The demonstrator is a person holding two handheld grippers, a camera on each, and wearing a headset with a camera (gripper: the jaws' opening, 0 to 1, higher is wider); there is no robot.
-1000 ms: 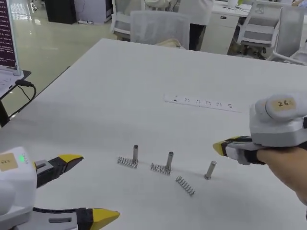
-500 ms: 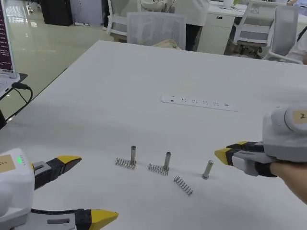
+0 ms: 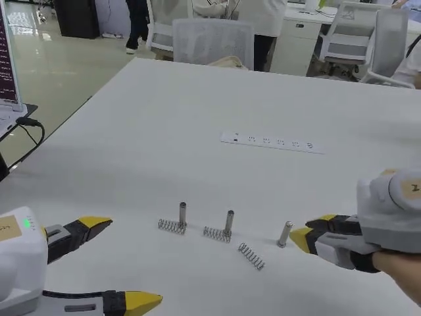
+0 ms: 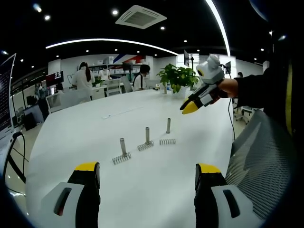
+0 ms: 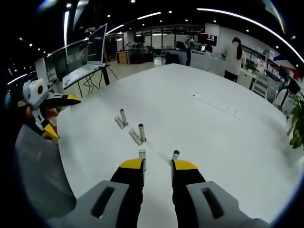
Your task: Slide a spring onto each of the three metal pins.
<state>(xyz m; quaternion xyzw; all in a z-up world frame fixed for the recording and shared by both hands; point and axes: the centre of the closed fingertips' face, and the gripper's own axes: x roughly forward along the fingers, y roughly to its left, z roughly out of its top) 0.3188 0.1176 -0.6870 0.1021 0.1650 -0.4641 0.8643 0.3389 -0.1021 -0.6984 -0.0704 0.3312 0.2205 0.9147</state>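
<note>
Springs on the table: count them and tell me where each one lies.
3. The left spring lies beside the left pin, the middle spring beside the middle pin, the right spring loose, left of the right pin. None looks hidden.

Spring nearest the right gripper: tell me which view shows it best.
Head view: the spring lies in full length, clear of the nearest pin. The left gripper view shows the spring small; the right gripper view shows the spring foreshortened beside a jaw tip.

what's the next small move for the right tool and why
Probably ease the right tool forward onto the loose spring lying beside the nearest pin and close on it. The spring lies flat, that pin is bare, and this tool is open, empty and close by.
</note>
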